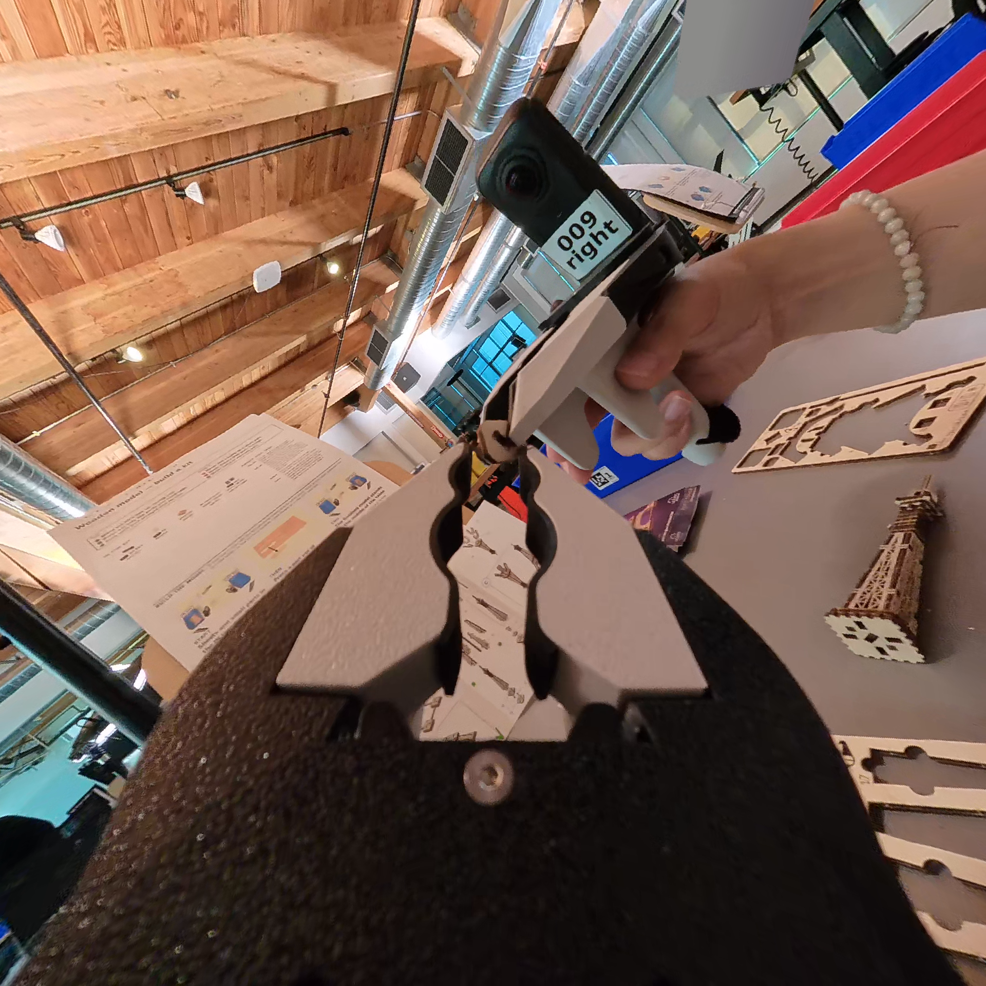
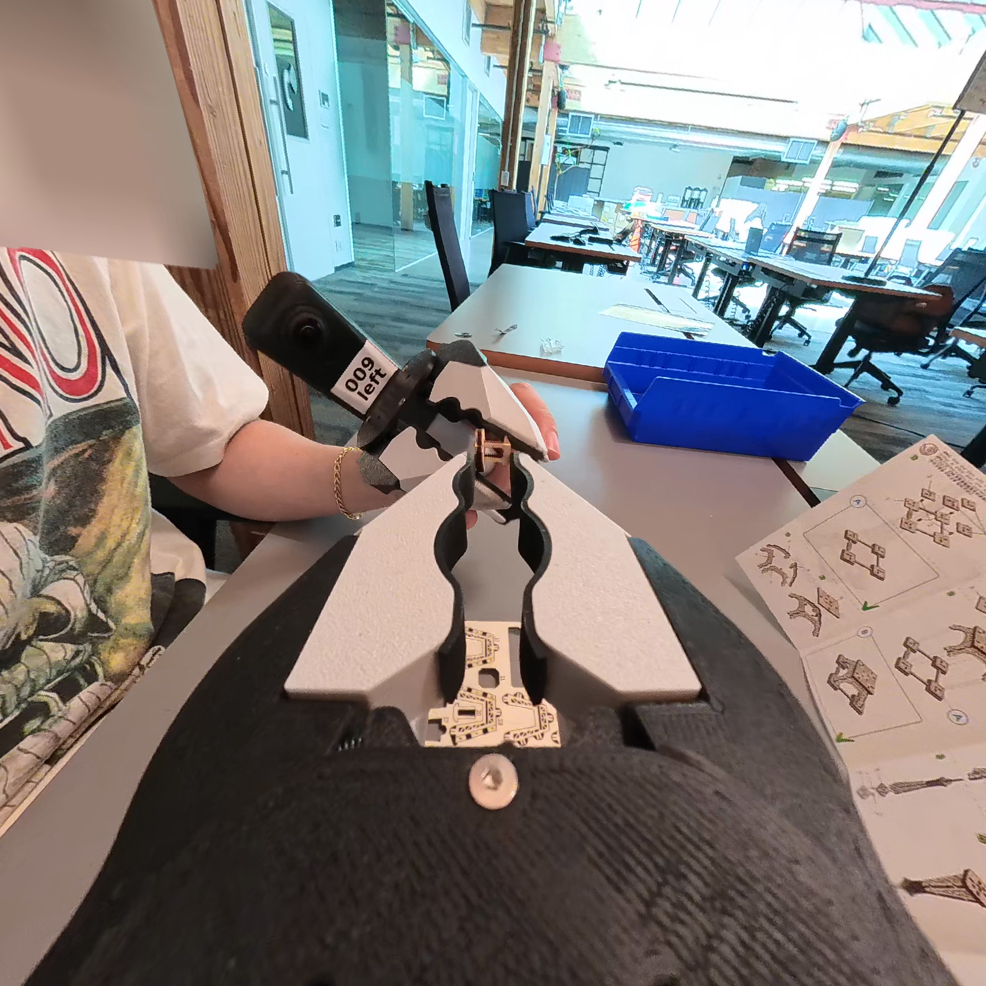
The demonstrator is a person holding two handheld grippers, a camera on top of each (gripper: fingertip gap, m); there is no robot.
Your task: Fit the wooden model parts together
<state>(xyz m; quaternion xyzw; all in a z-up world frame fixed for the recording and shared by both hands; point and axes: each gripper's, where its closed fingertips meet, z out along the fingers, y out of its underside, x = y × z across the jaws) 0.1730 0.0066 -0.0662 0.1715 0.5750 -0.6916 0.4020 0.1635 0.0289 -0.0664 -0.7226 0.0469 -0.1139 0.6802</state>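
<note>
You hold both grippers up in the air over the grey table [image 2: 667, 480], tip to tip. Between the tips sits a small wooden part [image 2: 492, 452], tan and blocky, with little holes cut in it.

Your left gripper [image 2: 515, 453] comes in from the left side in the right wrist view. Its two fingers pinch the small wooden part, so that one is clenched on the part. Your right gripper [image 2: 493, 468] has its tips right at the same part, close together. It looks like the tips touch the part, but I cannot tell if they squeeze it. From the left wrist view the part is mostly hidden behind the fingertips [image 1: 464, 453].

Your right hand [image 1: 688, 368] wraps around the white handle of its gripper.

On the table, a finished wooden tower [image 1: 885, 576] lies on its side, well away from the grippers. Near it lies a flat wooden sheet [image 1: 864, 421] with shapes already punched out. Another flat sheet with parts in it [image 2: 493, 704] lies on the table below your right gripper.

A paper with building pictures [image 2: 875, 613] lies to the right. A blue bin [image 2: 731, 395] sits farther back on the table.
</note>
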